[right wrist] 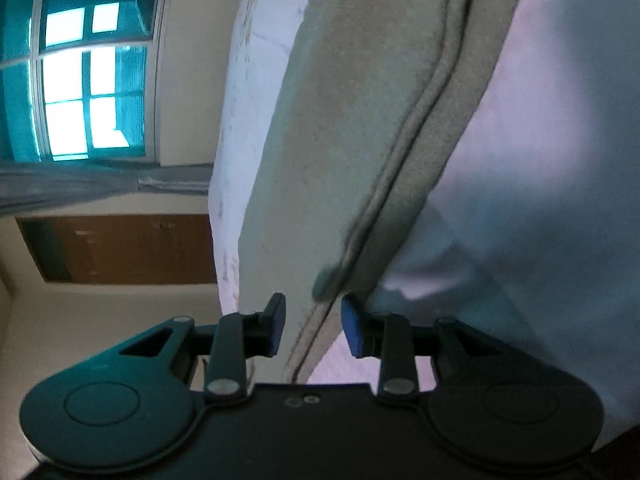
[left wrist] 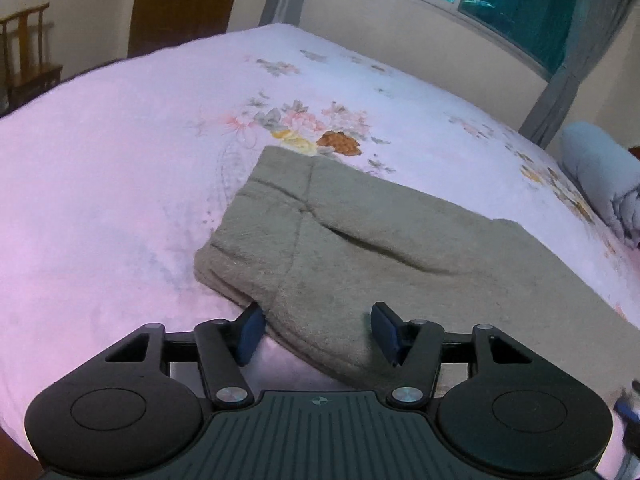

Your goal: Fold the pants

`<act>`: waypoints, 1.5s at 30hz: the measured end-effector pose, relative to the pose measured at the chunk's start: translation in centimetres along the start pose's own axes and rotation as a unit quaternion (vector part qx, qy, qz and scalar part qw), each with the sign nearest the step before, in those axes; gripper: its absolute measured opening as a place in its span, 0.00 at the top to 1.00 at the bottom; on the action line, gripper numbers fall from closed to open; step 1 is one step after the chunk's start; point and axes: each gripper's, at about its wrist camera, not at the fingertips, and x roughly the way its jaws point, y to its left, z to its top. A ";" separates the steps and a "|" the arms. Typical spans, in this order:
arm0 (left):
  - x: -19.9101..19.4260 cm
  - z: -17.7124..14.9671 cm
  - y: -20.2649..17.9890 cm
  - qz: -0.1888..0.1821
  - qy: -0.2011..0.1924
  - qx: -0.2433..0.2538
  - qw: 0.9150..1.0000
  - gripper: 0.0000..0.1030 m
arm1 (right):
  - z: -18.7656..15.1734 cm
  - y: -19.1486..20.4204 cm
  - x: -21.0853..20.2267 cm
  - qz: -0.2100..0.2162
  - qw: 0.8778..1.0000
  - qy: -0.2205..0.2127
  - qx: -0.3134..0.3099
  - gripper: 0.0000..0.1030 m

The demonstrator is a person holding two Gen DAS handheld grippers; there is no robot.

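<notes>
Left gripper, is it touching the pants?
Cannot tell. Left wrist view: the left gripper straddles the pants edge, but contact at either pad isn't plain.

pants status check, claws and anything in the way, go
Left claw open over pants edge. Right claw open astride layered hem. Pants lie on bed. Nothing in the way.

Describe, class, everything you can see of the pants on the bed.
The pants are olive-grey, fleecy-looking fabric, already folded into layers and lying flat on the pink floral bedspread. Seams cross near the far end. The left gripper straddles the near edge; the right gripper brackets the stacked edges, pads apart.
</notes>
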 end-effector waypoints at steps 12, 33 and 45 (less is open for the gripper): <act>-2.5 -0.6 0.4 0.002 -0.023 0.003 1.000 0.41 | -1.7 2.3 0.2 -0.008 0.999 -0.029 -0.041 1.00; 2.6 -2.1 -13.5 -0.022 0.033 0.126 0.991 0.14 | 9.9 -3.4 -18.8 -0.055 0.953 -0.297 0.018 0.89; 3.3 -2.7 -14.1 -0.029 0.036 0.150 0.988 0.03 | 12.4 -4.4 -17.1 -0.079 0.953 -0.290 0.029 1.00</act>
